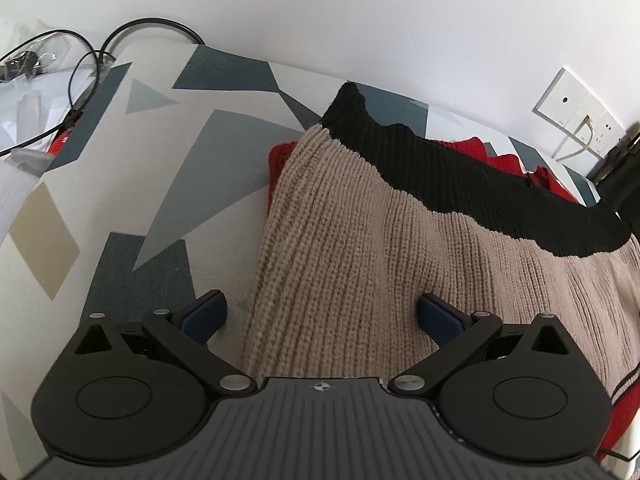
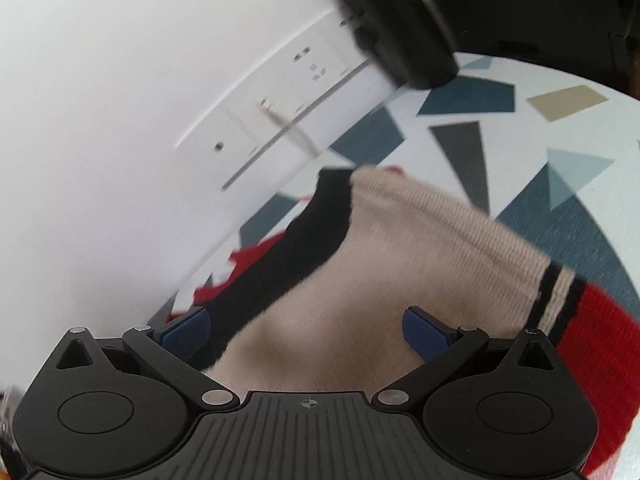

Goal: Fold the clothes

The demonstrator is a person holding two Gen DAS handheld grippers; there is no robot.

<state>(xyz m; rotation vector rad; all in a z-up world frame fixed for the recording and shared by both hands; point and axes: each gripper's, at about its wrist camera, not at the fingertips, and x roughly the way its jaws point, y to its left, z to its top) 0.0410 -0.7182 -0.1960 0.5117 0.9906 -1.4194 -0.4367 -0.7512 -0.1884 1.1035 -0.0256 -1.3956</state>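
Note:
A ribbed knit sweater (image 1: 360, 232), beige with a black band and red parts, lies on a cloth-covered table (image 1: 160, 128) with a geometric print. My left gripper (image 1: 320, 316) stands open over the beige panel's left edge, fingers wide apart, nothing clamped. In the right wrist view the same sweater (image 2: 400, 248) shows a folded beige part, a black band at left and a red striped section at right. My right gripper (image 2: 308, 328) is open above the beige knit, with the fabric passing between its blue pads (image 2: 424, 330). That view is motion-blurred.
A white wall with a socket plate (image 1: 576, 116) and a plugged white cable runs behind the table. Black cables and plastic bags (image 1: 36, 80) lie at the far left. A black object (image 2: 400, 28), blurred, hangs near the socket in the right wrist view.

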